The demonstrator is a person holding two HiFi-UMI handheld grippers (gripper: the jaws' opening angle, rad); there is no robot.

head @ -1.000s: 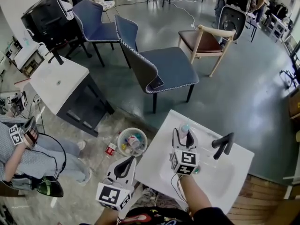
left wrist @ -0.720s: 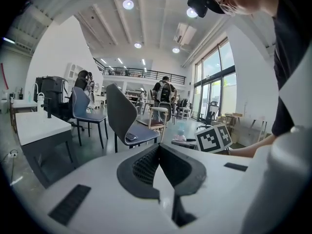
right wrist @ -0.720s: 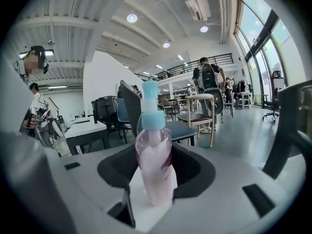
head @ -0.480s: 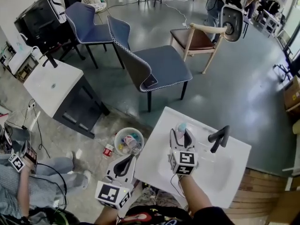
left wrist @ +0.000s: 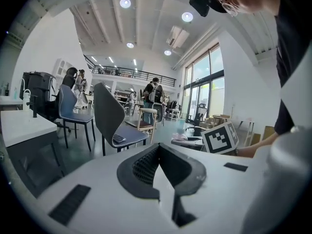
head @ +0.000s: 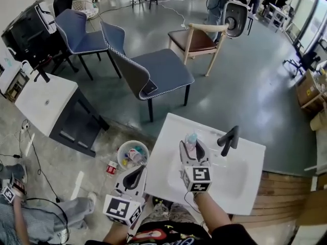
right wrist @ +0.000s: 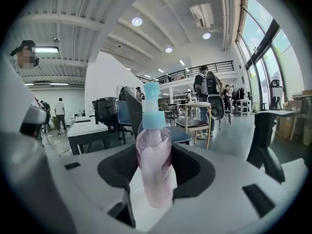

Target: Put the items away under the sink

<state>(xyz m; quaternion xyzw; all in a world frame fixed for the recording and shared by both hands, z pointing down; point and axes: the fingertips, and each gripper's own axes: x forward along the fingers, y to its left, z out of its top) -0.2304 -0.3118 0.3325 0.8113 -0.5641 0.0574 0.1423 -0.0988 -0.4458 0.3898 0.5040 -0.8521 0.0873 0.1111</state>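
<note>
Our right tool (head: 190,147) has hold of a small bottle (head: 191,139). In the right gripper view the bottle (right wrist: 154,165) stands upright in the middle of the right tool (right wrist: 155,182). One black jaw presses on each side of it. The jaws are quite wide apart, because the bottle fills the gap between them. The bottle is clear with pink stuff inside, and it has a light blue pump top. The top sticks up above the jaws.

In the head view, the right tool and the bottle are over the white surface (head: 166,137), toward its far side. The black tap (head: 228,139) is just to the right of the bottle and does not touch it. In the right gripper view the tap (right wrist: 263,145) also stands to the right. We cannot tell if the bottom of the bottle touches the surface.

Our left tool (head: 136,175) is down by the left edge of the surface, well apart from the bottle. In the left gripper view the jaws of the left tool (left wrist: 158,165) are closed together, and there is nothing between them.

On the floor, left of the surface, sits a round white tub (head: 119,155) with small colourful things in it. A red can (head: 111,168) lies just beside the tub. Farther back stands a blue chair (head: 153,75).
</note>
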